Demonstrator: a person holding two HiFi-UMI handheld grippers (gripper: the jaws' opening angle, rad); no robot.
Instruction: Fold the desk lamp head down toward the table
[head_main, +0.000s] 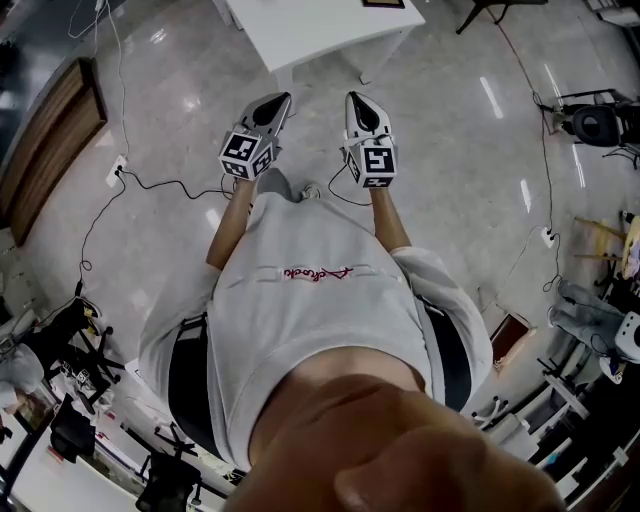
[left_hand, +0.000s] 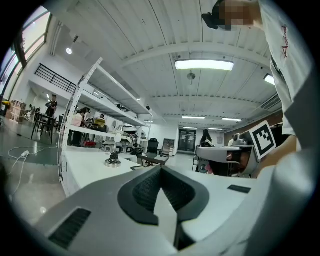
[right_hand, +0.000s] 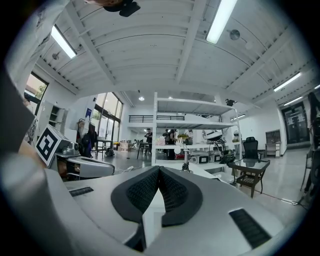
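A glossy grey stone floor (head_main: 470, 190) fills the upper half of the head view, with a brown wooden board (head_main: 45, 135) lying at the upper left and a thin black cable (head_main: 175, 183) trailing across the floor from a small white socket block (head_main: 117, 170) just beside it. Black folded stands (head_main: 70, 340) crowd the lower left edge. In the right gripper view a white two-level shelving rack (right_hand: 192, 107) stands at centre, a black office chair (right_hand: 250, 148) and a dark glass-topped side table (right_hand: 250, 172) at right, and a long white ceiling light strip (right_hand: 220, 20) above.

Open floor (head_main: 460, 170) reaches the white table (head_main: 310, 30) ahead; cables (head_main: 165, 184) trail left.
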